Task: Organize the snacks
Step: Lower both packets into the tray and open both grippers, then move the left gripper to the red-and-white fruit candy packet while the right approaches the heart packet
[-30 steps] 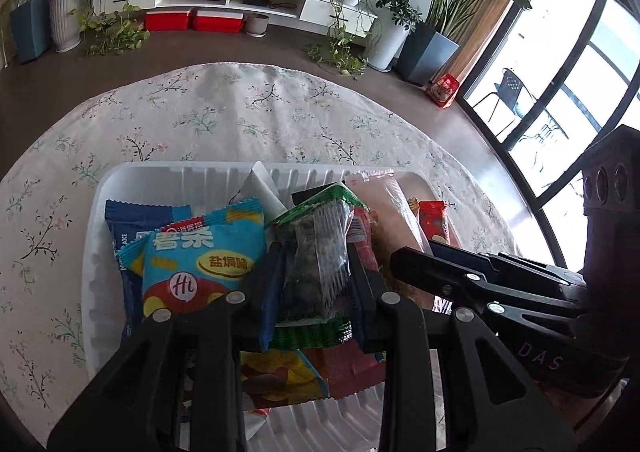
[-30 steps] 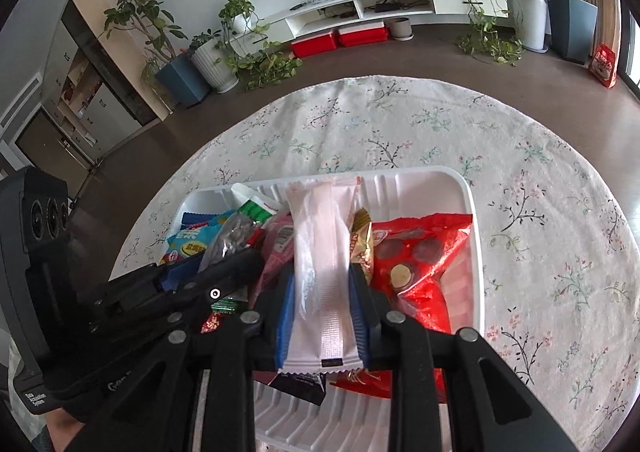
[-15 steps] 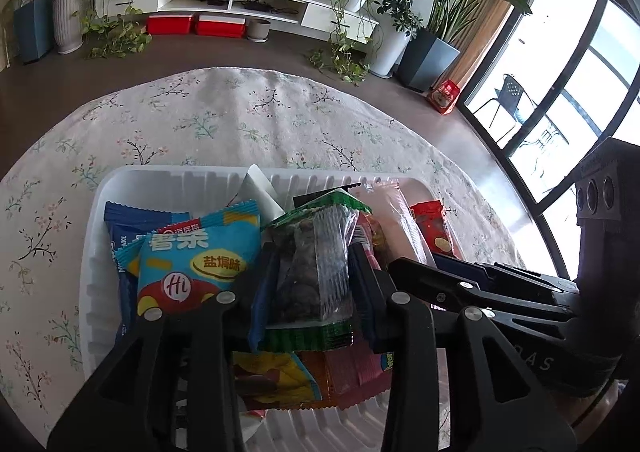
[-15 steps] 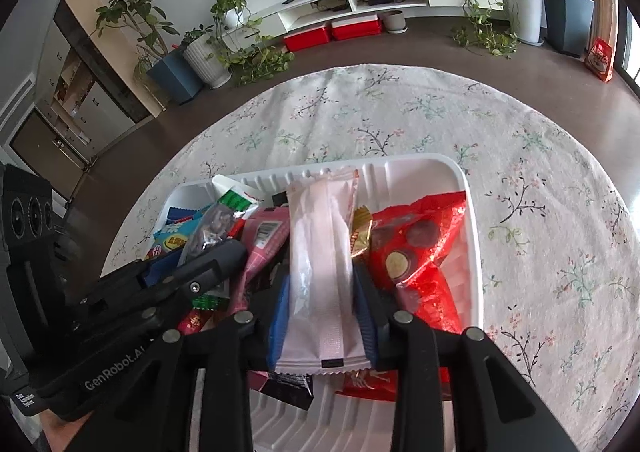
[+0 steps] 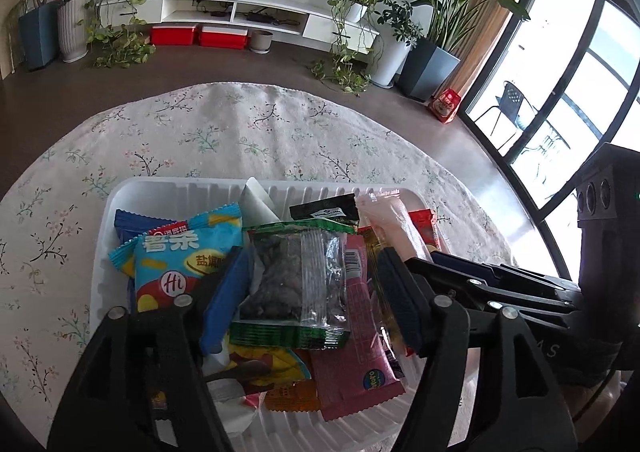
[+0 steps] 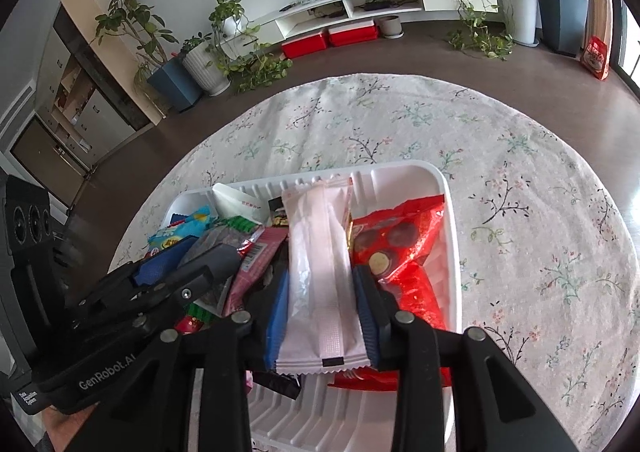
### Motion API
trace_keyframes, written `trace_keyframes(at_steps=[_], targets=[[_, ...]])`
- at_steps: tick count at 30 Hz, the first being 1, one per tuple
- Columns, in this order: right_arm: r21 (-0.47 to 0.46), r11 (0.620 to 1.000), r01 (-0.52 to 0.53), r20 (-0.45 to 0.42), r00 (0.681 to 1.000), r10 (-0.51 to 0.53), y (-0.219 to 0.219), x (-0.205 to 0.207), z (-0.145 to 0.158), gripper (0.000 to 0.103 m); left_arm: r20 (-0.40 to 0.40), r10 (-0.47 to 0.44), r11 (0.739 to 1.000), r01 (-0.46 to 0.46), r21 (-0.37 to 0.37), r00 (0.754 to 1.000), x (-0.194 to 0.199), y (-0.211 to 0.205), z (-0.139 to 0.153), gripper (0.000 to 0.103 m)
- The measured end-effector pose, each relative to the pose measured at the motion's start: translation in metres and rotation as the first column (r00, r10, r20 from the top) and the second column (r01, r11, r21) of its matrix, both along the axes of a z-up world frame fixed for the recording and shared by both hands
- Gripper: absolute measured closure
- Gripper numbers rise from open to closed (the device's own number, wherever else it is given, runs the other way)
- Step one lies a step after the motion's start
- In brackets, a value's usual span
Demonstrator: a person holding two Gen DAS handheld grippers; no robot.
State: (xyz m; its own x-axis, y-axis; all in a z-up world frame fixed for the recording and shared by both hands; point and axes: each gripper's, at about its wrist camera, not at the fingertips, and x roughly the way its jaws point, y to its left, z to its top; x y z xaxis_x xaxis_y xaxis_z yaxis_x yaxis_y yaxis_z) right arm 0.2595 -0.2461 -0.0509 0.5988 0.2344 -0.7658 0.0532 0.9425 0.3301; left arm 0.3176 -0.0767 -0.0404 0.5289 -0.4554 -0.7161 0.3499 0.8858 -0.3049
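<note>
1. Left wrist view: a clear packet with green ends and dark contents (image 5: 294, 284) lies on top of the pile in a white ribbed plastic tray (image 5: 176, 192), between the blue pads of the left gripper (image 5: 310, 300). Its jaws have just been opening, and the pads now stand apart from the packet's sides, so it rests loose on the snacks below.
2. Just left of it lies a light blue snack bag with a red and yellow print (image 5: 176, 264); under its right edge sits a pink wrapper (image 5: 356, 356), and a yellow wrapper (image 5: 272, 368) shows below it.
3. Right wrist view: a long pale pink sealed packet (image 6: 320, 272) stands lengthwise between the blue pads of the right gripper (image 6: 322, 316), both pads against its sides, so it is clamped over the tray (image 6: 450, 236).
4. Beside it on the right, a shiny red bag showing round sweets (image 6: 404, 248) lies in the tray.
5. The tray sits on a round table under a pale floral tablecloth (image 6: 520, 180).
</note>
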Motion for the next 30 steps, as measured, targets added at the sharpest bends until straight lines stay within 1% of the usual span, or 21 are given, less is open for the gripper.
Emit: trace_keyframes(at_steps=[1,4,10,12,13,14,15,16,17,18,20,21,23,24,25,26,28,30], targets=[[-0.002,1.000,0.001,0.002,1.000,-0.001,0.000,-0.001,0.001,0.065,0.004,0.001,1.000,-0.001,0.002,1.000,-0.001,0.000,0.001,0.034],[0.008,1.000,0.000,0.006,1.000,0.000,-0.002,-0.004,0.004,0.063,0.008,-0.005,1.000,0.005,-0.005,1.000,-0.004,0.001,0.004,0.033],[0.013,1.000,0.005,0.017,1.000,-0.005,-0.005,-0.012,0.012,0.058,0.021,-0.006,1.000,0.007,-0.029,1.000,-0.013,0.004,0.012,0.026],[0.008,1.000,0.019,0.023,1.000,-0.019,-0.008,-0.016,0.016,0.053,0.029,-0.011,0.999,0.012,-0.039,1.000,-0.017,0.003,0.017,0.020],[0.013,1.000,0.028,0.028,0.999,-0.028,-0.010,-0.019,0.018,0.049,0.034,-0.014,0.999,0.015,-0.043,0.999,-0.019,0.002,0.020,0.019],[0.022,0.999,0.035,0.032,0.999,-0.035,-0.013,-0.023,0.020,0.045,0.042,-0.016,0.999,0.017,-0.044,0.999,-0.022,0.001,0.024,0.015],[0.027,0.999,0.042,0.035,0.998,-0.043,-0.016,-0.026,0.023,0.042,0.049,-0.018,0.999,0.020,-0.047,0.999,-0.025,0.001,0.028,0.012],[0.031,0.998,0.049,0.041,0.998,-0.050,-0.018,-0.029,0.025,0.038,0.057,-0.022,0.998,0.025,-0.051,0.998,-0.029,0.001,0.032,0.010],[0.035,0.998,0.055,0.050,0.997,-0.057,-0.020,-0.034,0.028,0.034,0.064,-0.025,0.998,0.028,-0.052,0.998,-0.032,0.000,0.036,0.006],[0.039,0.997,0.059,0.061,0.996,-0.062,-0.022,-0.038,0.031,0.033,0.070,-0.028,0.998,0.032,-0.053,0.997,-0.035,0.000,0.039,0.002],[0.045,0.997,0.065,0.075,0.995,-0.068,-0.025,-0.046,0.036,0.025,0.079,-0.038,0.998,0.043,-0.055,0.996,-0.044,0.001,0.048,0.000],[0.055,0.996,0.067,0.082,0.994,-0.071,-0.027,-0.052,0.038,0.024,0.087,-0.039,0.998,0.044,-0.051,0.995,-0.048,0.001,0.052,0.000],[0.098,0.993,0.067,0.095,0.993,-0.077,-0.031,-0.061,0.042,0.021,0.108,-0.054,0.998,0.056,-0.017,0.993,-0.058,0.000,0.061,0.000],[0.143,0.988,0.062,0.103,0.992,-0.077,-0.035,-0.066,0.044,0.019,0.117,-0.067,0.998,0.067,0.005,0.991,-0.064,-0.001,0.065,0.000],[0.203,0.978,0.055,0.114,0.990,-0.079,-0.039,-0.072,0.046,0.012,0.125,-0.087,0.996,0.085,0.028,0.988,-0.071,-0.002,0.069,0.000],[0.247,0.968,0.055,0.124,0.988,-0.088,-0.042,-0.079,0.048,0.007,0.131,-0.100,0.994,0.095,0.043,0.986,-0.077,-0.002,0.073,0.000],[0.318,0.947,0.047,0.149,0.984,-0.099,-0.047,-0.094,0.055,0.007,0.153,-0.117,0.991,0.106,0.077,0.981,-0.092,-0.001,0.080,0.000],[0.364,0.931,0.027,0.180,0.979,-0.098,-0.048,-0.109,0.062,0.007,0.183,-0.139,0.986,0.119,0.116,0.973,-0.108,0.003,0.087,0.000]])
